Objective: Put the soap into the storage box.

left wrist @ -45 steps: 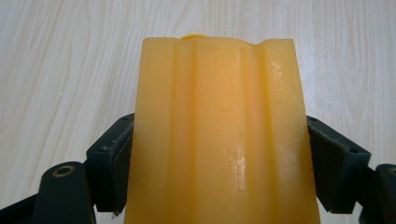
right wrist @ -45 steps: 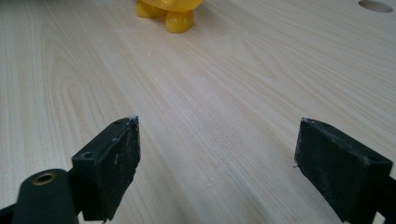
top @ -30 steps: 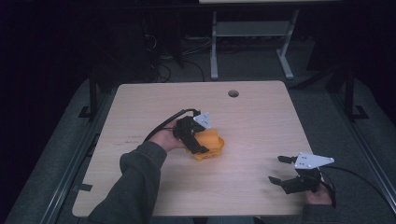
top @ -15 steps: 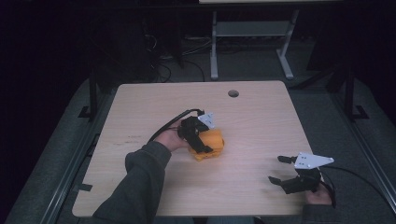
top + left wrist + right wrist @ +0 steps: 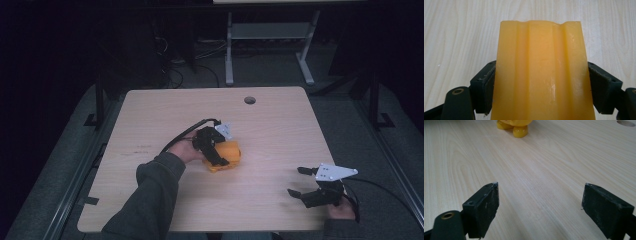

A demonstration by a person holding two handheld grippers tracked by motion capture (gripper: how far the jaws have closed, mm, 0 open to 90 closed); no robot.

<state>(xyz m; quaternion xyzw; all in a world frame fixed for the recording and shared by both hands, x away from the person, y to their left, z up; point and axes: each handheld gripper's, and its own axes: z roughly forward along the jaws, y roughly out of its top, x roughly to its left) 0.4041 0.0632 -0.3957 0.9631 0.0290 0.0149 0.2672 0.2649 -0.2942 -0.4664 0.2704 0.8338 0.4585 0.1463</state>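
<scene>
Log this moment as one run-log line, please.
left gripper: shut on orange block | block: mid-table | right gripper: open, holding nothing, near table's front right edge

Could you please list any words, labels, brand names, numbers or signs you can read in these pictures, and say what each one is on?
There are none to read.
Yellow block held in the left gripper: ridged faces, no print.
Right gripper and its grey plate: no lettering visible.
Table: faint dark scuffs near its left edge, too small to tell if they are writing.
</scene>
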